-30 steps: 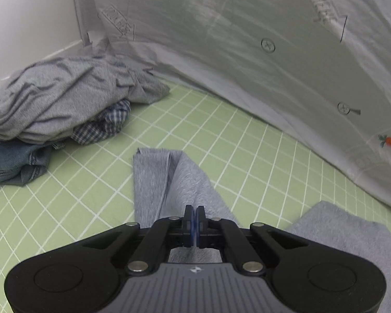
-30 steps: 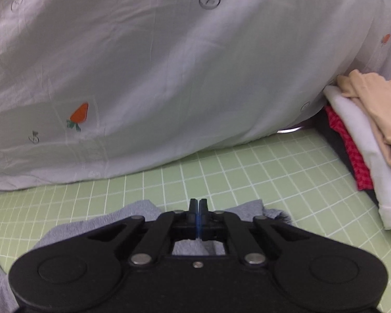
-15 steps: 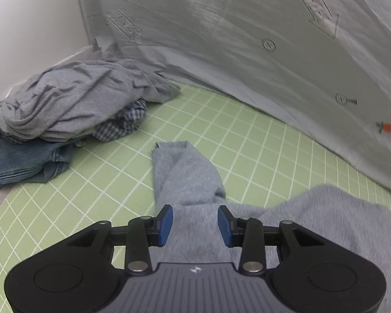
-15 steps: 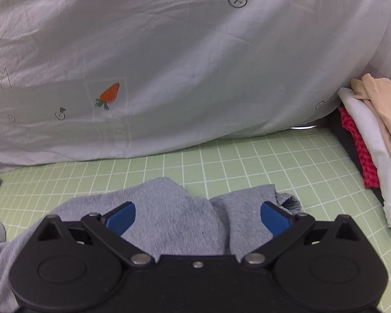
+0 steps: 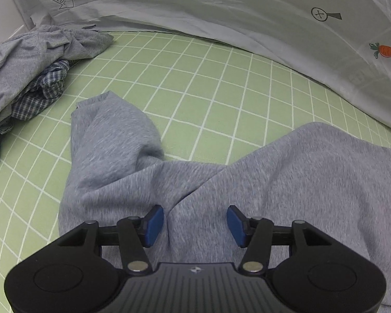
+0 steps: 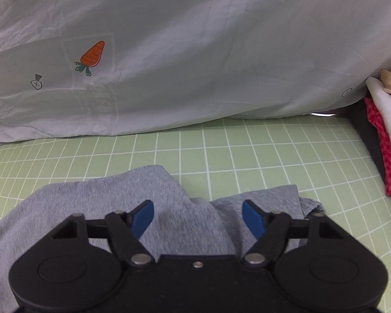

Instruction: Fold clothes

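1. Grey garment [image 5: 286, 172], one, lies crumpled on the green bench [image 5: 221, 83].
2. Two piles: left pile [image 5: 31, 60], right stack [image 6: 385, 120].
3. Left tool [image 5: 194, 224] and right tool [image 6: 198, 217] hover above it, jaws apart, empty.

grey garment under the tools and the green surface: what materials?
Grey garment: looks like heathered knit, probably cotton jersey or fleece; matte, speckled, soft rounded folds. Green mat: smooth, flat, white printed grid, likely a vinyl or rubber cutting mat; unconfirmed.
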`<state>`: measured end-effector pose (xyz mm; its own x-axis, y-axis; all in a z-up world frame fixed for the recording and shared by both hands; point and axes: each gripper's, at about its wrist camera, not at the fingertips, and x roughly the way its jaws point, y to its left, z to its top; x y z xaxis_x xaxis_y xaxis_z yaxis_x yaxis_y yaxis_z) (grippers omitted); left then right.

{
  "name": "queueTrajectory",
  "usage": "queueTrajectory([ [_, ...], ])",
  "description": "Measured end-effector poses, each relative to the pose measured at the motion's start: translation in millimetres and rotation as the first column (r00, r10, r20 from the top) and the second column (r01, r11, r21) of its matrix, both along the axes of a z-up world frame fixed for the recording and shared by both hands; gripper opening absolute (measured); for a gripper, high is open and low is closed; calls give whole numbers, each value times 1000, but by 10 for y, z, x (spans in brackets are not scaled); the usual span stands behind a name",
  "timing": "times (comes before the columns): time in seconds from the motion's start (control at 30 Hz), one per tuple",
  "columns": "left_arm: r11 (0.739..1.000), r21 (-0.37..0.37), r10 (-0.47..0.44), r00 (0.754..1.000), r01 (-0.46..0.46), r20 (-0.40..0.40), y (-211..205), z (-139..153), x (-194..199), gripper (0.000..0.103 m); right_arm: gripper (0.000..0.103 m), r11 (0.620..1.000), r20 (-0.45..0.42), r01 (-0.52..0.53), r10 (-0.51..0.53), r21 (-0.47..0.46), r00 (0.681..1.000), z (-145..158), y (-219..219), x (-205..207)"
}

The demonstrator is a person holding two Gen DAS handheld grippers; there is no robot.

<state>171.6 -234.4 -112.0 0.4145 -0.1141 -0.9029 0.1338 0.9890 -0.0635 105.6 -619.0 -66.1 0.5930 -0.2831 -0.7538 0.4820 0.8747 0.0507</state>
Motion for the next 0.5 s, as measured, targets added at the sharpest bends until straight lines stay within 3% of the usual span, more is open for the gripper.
queueTrajectory([
  [0.07,1000,-10,-12,1000,12,3,-15,-2,39,52,50,999,-1,-25,25,25,1000,-23,-22,47],
  [0.1,1000,-10,-10,1000,10,0,-21,-7,52,41,42,999,-5,-41,41,33,999,-39,-23,73],
  [0.13,1000,-11,-8,1000,8,-3,-28,-12,66,21,37,998,-7,-57,57,39,998,-51,-22,91],
  [0.2,1000,-12,-5,1000,5,-8,-41,-22,93,8,3,996,-7,-74,74,40,997,-57,-13,105],
  [0.37,998,-64,21,998,-17,65,31,219,79,5,3,998,86,-57,56,1,995,167,13,-63],
  [0.5,990,-133,58,988,-39,144,141,564,-11,5,2,998,193,-36,46,-57,980,575,104,-365],
])
